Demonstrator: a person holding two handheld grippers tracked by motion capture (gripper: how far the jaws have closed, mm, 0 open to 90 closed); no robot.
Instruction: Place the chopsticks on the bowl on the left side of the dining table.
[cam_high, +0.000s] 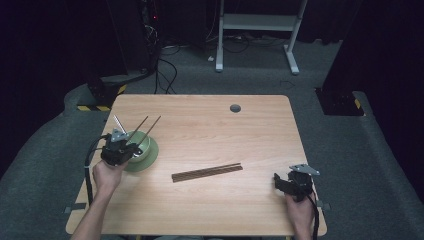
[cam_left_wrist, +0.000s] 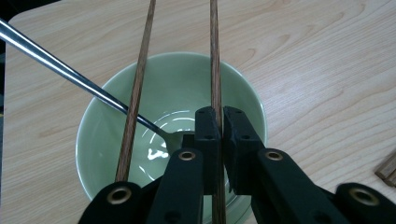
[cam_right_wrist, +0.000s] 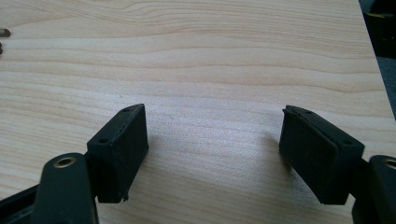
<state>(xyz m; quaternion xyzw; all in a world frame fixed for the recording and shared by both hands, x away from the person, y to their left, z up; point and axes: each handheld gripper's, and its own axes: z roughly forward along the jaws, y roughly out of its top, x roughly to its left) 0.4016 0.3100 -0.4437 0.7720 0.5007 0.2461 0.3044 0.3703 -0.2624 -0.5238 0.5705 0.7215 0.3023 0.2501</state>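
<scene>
My left gripper (cam_left_wrist: 220, 122) was clamped tight on one chopstick (cam_left_wrist: 215, 56) over the green bowl (cam_left_wrist: 100, 140); its own view also showed a second chopstick (cam_left_wrist: 137, 88) and a spoon (cam_left_wrist: 70, 74) leaning inside. From above, right of the bowl, I saw more chopsticks (cam_high: 207, 172) flat on the table (cam_high: 210, 120), and my right gripper (cam_right_wrist: 212, 149) beyond them, gaping wide and empty.

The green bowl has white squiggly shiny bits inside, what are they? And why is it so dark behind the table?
In the left gripper view, lamp glare shines off the glossy bottom of the green bowl, beside the spoon. In the high view, light falls on the table, while the room behind stays unlit.
</scene>
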